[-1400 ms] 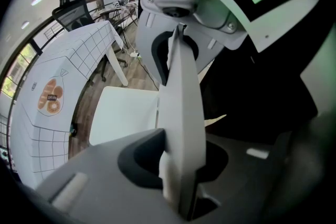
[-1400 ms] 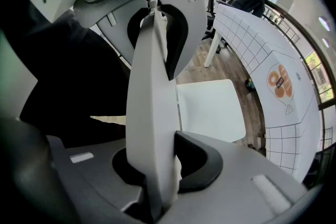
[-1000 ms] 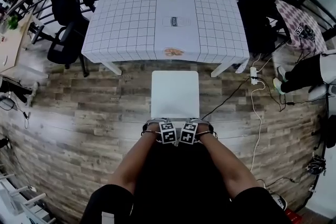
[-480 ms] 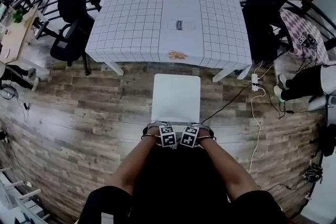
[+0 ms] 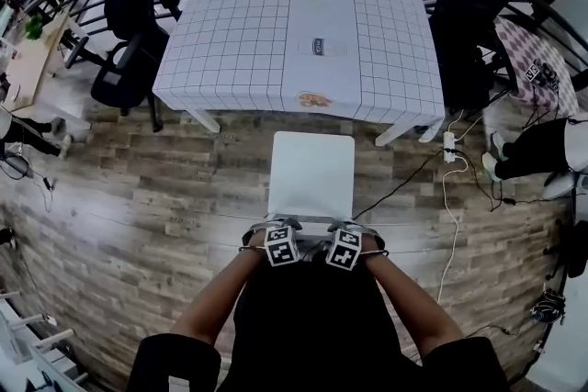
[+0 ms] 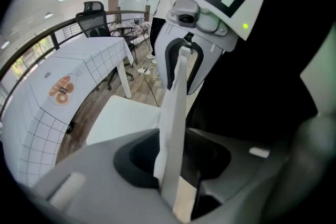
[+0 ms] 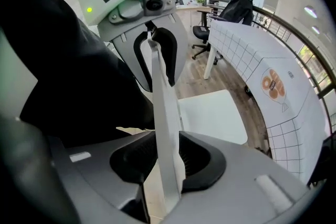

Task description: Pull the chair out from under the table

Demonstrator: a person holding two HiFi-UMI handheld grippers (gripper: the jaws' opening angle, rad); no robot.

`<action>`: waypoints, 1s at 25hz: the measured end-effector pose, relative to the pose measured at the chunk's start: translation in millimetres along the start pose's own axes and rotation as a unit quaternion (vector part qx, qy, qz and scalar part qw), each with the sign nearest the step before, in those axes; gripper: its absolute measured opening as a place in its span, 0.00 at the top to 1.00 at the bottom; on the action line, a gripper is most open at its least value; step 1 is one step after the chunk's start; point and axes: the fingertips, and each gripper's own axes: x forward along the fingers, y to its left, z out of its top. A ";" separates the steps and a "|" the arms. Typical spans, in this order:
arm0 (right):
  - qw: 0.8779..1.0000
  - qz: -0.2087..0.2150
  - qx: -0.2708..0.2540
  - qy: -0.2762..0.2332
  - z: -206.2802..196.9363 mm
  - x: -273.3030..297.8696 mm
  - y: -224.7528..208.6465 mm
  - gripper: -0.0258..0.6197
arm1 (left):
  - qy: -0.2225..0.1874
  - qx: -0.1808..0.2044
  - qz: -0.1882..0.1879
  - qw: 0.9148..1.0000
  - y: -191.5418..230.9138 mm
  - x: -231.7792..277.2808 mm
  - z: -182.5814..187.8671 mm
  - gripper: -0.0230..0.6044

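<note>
The white chair (image 5: 310, 172) stands on the wooden floor, out from under the white gridded table (image 5: 294, 32), its seat just short of the table's near edge. Both grippers hang side by side over the chair's thin white backrest (image 6: 176, 102). In the left gripper view the backrest edge runs up between the opening jaws of my left gripper (image 6: 176, 159), with dark gaps on both sides. My right gripper (image 7: 168, 157) straddles the same backrest (image 7: 163, 102); its jaws are opening too. In the head view my left gripper (image 5: 276, 229) and right gripper (image 5: 344, 232) sit at the chair's near end.
A black office chair (image 5: 124, 73) stands at the table's left and another, draped in dark cloth (image 5: 469, 5), at its right. A power strip and white cable (image 5: 447, 142) lie on the floor to the right. A person's legs (image 5: 533, 128) show far right. A curved railing runs behind the table.
Both grippers have lifted a little and drawn toward me, slightly further apart, and their jaws have widened off the backrest. The chair has stayed where it was.
</note>
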 end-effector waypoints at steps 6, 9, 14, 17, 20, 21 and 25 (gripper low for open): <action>0.994 -0.025 0.060 -0.088 22.2 -44.9 -25.8 0.78 | -0.082 -0.084 0.031 0.993 28.9 -49.0 9.4 0.72; 0.985 -0.043 0.099 -0.137 31.8 -74.0 -39.4 0.78 | -0.165 -0.170 0.055 0.970 48.6 -85.6 20.9 0.73; 0.960 -0.110 0.157 -0.203 37.7 -121.8 -67.1 0.78 | -0.252 -0.251 0.108 0.928 74.9 -144.1 41.6 0.73; 0.937 -0.133 0.194 -0.259 52.1 -160.2 -93.2 0.78 | -0.303 -0.267 0.136 0.905 97.3 -174.5 66.1 0.73; 0.909 -0.154 0.213 -0.323 75.6 -201.5 -105.9 0.78 | -0.358 -0.279 0.155 0.877 107.4 -199.6 89.1 0.73; 0.901 -0.159 0.217 -0.341 80.6 -213.1 -107.2 0.78 | -0.369 -0.278 0.164 0.872 108.2 -205.8 96.6 0.73; 0.883 -0.187 0.207 -0.377 91.0 -245.3 -113.1 0.83 | -0.391 -0.260 0.208 0.858 113.1 -226.9 118.2 0.73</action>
